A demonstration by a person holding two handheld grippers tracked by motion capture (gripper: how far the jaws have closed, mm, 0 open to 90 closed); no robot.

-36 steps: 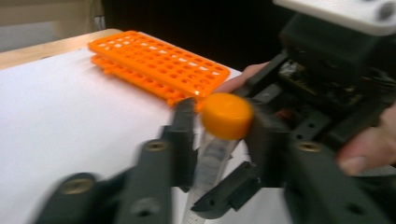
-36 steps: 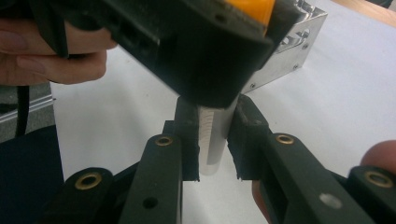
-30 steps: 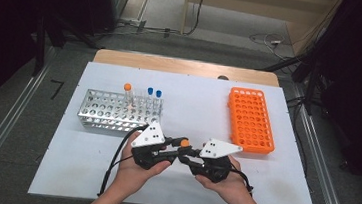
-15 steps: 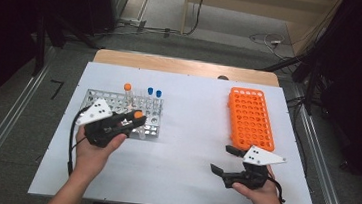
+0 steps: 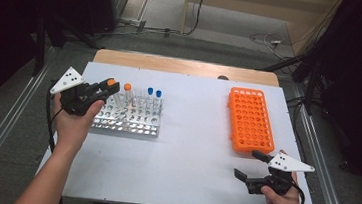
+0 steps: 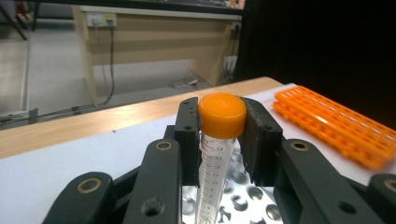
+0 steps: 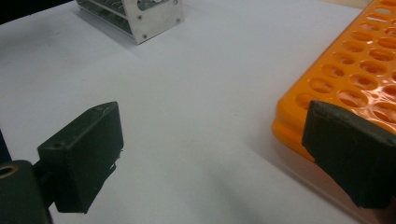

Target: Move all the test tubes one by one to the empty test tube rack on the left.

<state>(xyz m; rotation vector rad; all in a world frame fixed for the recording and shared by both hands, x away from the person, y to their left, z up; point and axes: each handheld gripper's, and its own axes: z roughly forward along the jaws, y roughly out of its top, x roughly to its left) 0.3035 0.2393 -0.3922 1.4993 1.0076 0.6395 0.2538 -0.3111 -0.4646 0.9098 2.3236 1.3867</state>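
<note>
High view, left side: left gripper (image 5: 106,86) clamped on the orange-capped tube (image 6: 221,135) over the metal rack (image 5: 132,122); I'd lower it straight. Right gripper (image 5: 252,165) has just been opening, nothing between its jaws.

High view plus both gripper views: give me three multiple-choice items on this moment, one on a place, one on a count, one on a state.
1. Where does the orange rack lie on the white table?
A. On its right side
B. At its left edge
C. On top of the metal rack

2. How many blue-capped tubes stand in the metal rack?
A. None
B. Two
C. Five

3. What is the left gripper doing?
A. Standing open with nothing between its jaws
B. Clamping the orange rack
C. Clamping the orange-capped tube at its cap

Answers:
1 A, the high view shows it right of centre, near the right gripper.
2 B, two blue caps rise side by side.
3 C, both pads press on the orange cap in the left gripper view.
</note>
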